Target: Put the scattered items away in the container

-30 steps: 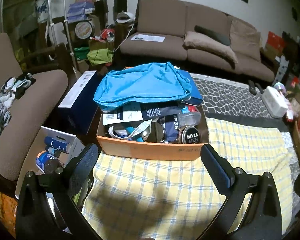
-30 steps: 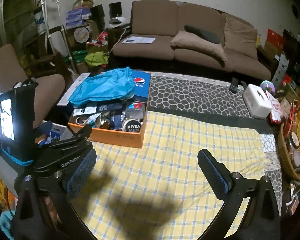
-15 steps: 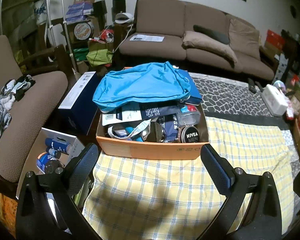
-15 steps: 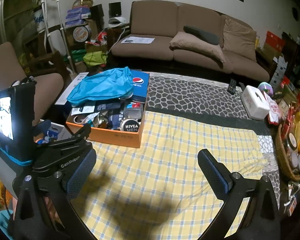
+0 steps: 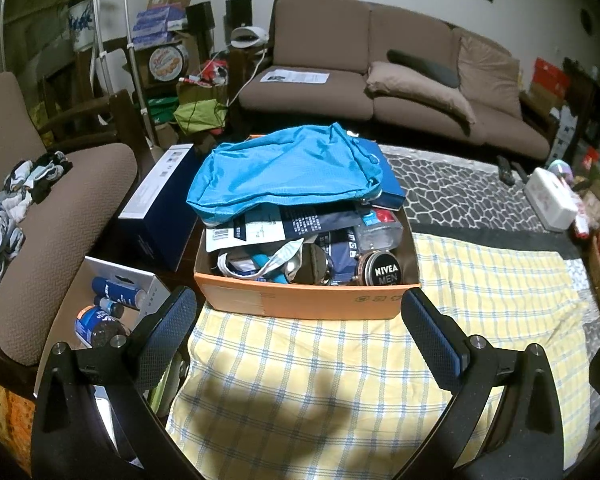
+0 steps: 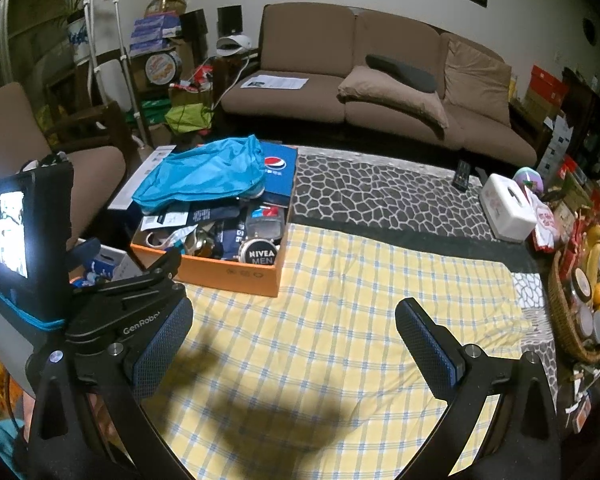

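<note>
- Both my left gripper (image 5: 298, 312) and right gripper (image 6: 294, 330) hang empty, jaws spread wide.
- The orange box (image 5: 306, 300) sits at the checked cloth's (image 6: 360, 300) far-left edge, heaped full, blue bag (image 5: 284, 170) on top.
- No loose items visible on the cloth; I judge tidying finished. Withdraw without nudging the box.

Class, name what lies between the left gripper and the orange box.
Only bare yellow checked cloth lies between the left gripper and the orange box, as the left wrist view shows.

We see a dim room, brightest on the checked cloth (image 6: 360, 300). Soft shadows darken its near edge. Fisheye corners bend and blacken.
</note>
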`<act>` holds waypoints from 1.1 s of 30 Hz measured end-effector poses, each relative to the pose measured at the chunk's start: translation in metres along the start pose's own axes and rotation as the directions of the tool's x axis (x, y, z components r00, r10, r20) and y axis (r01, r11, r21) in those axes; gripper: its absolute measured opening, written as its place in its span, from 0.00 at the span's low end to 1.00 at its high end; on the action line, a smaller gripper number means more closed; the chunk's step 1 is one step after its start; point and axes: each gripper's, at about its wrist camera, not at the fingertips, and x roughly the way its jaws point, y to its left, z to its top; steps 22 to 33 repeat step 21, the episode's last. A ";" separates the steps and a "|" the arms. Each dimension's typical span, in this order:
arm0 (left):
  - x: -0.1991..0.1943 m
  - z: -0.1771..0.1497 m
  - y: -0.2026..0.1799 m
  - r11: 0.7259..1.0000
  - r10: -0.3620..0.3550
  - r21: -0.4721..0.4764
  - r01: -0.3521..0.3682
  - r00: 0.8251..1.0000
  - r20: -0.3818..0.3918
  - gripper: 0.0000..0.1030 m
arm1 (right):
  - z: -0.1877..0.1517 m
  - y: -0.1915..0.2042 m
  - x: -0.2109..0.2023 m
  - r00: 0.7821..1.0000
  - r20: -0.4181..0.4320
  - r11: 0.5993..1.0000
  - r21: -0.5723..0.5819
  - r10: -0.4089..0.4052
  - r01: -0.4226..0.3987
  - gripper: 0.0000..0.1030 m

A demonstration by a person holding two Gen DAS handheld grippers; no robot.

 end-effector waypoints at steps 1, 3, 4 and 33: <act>0.000 0.000 0.000 1.000 0.001 0.000 -0.001 1.000 0.000 0.99 | 0.000 0.000 0.000 1.000 0.000 1.000 0.001 0.000 0.000 0.99; 0.000 0.000 0.000 1.000 0.002 0.001 -0.002 1.000 0.001 0.99 | 0.000 0.000 0.000 1.000 -0.001 1.000 0.000 0.001 -0.001 0.99; 0.000 0.000 0.000 1.000 0.002 0.001 -0.002 1.000 0.001 0.99 | 0.000 0.001 0.000 1.000 0.000 1.000 0.000 0.000 0.000 0.99; 0.001 0.000 0.003 0.999 0.019 0.026 -0.019 1.000 0.000 0.99 | 0.001 -0.001 -0.002 1.000 -0.005 1.000 -0.003 -0.005 0.005 0.99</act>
